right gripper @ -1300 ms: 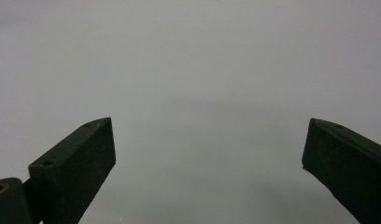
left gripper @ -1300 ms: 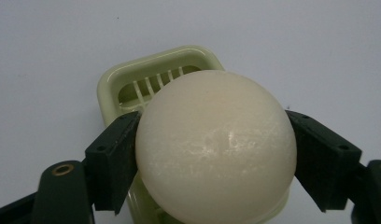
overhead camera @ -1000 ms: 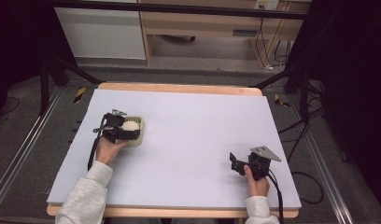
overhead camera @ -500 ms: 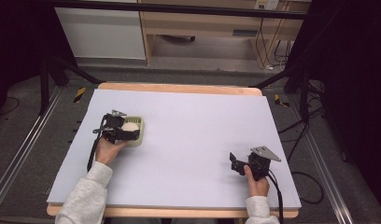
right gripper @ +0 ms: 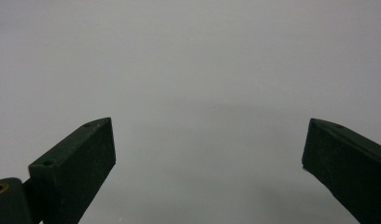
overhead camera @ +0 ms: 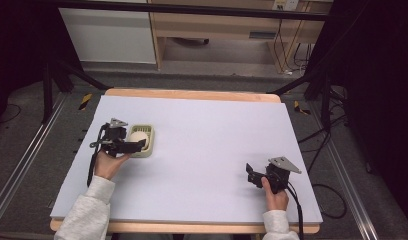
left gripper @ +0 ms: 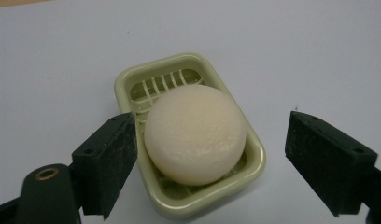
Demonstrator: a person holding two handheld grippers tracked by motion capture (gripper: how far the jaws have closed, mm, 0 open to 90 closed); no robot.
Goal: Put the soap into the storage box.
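Straddling the soap dish with wide jaws, ready to take the soap

The left gripper (left gripper: 209, 163) is hanging over the green soap dish (left gripper: 254, 158) at about 9 o'clock on the white table (overhead camera: 212, 135), its jaws spread wide and gripping nothing, one pad (left gripper: 107, 163) just beside the dish's wall and the other well off to the side. The round cream soap (left gripper: 195, 133) is lying in the dish on its slatted floor (probably so it sits proud of the rim and can be pinched cleanly). The right gripper (overhead camera: 250, 173) is sitting at about 5 o'clock, jaws likewise wide and empty over bare table, seemingly parked out of the way while the left works.
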